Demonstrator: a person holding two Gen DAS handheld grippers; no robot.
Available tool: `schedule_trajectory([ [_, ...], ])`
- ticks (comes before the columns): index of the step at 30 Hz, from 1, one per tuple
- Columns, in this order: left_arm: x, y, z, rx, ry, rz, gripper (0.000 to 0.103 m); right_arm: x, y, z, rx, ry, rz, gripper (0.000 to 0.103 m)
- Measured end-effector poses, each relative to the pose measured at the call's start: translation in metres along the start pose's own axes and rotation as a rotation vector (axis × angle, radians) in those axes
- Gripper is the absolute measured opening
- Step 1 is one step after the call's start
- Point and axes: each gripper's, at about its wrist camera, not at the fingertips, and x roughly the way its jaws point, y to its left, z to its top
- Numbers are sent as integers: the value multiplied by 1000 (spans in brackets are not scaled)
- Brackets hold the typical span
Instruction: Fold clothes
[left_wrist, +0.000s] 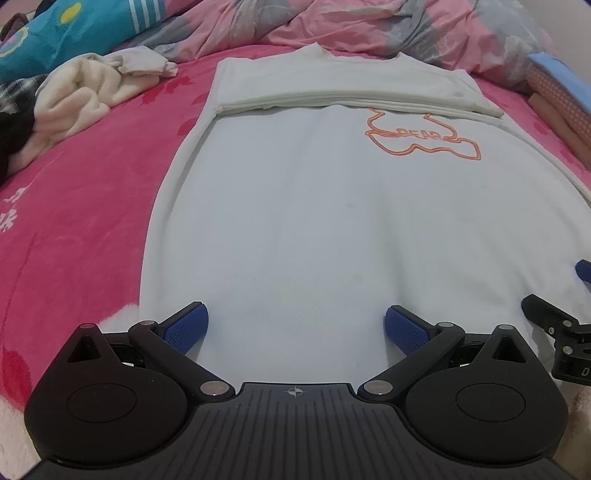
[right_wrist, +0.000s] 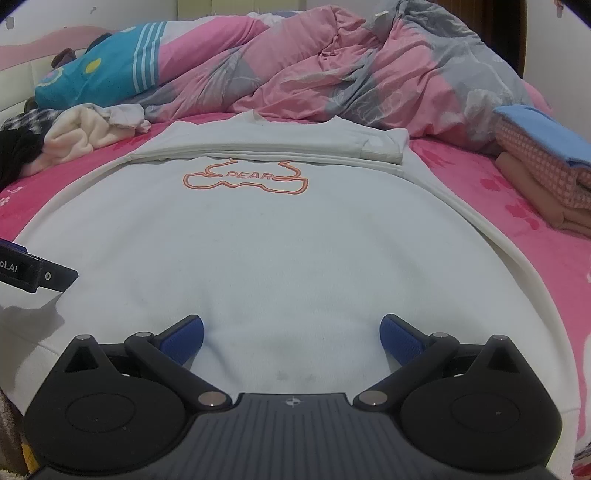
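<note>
A white sweatshirt (left_wrist: 295, 221) is shown spread flat on the pink bed (left_wrist: 92, 184), sleeves folded across its chest. The left gripper (left_wrist: 295, 326) and right gripper (right_wrist: 291, 334) are held spread wide over its near hem, nothing pinched. A lengthwise fold is judged in hand; grasping the hem is called for.

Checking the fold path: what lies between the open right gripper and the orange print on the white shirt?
Only bare white shirt fabric lies between the right gripper and the orange print, seen in the right wrist view.
</note>
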Motion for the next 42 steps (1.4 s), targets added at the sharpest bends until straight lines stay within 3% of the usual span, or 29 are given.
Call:
schedule_trajectory([
  [11, -1, -2, -3, 1, -13, 22, 103, -1, 2, -3, -3, -11, -8, 103],
  [22, 0, 5, -7, -7, -38, -14, 103, -1, 2, -4, -1, -16, -12, 103],
  [36, -36, 25, -28, 42, -66, 17, 103, -2, 1, -6, 2, -28, -12, 103],
  [38, -47, 35, -29, 57, -72, 35, 103, -1, 1, -5, 2, -28, -12, 103],
  [42, -71, 62, -28, 95, -116, 144, 103, -2, 1, -6, 2, -35, -11, 103],
])
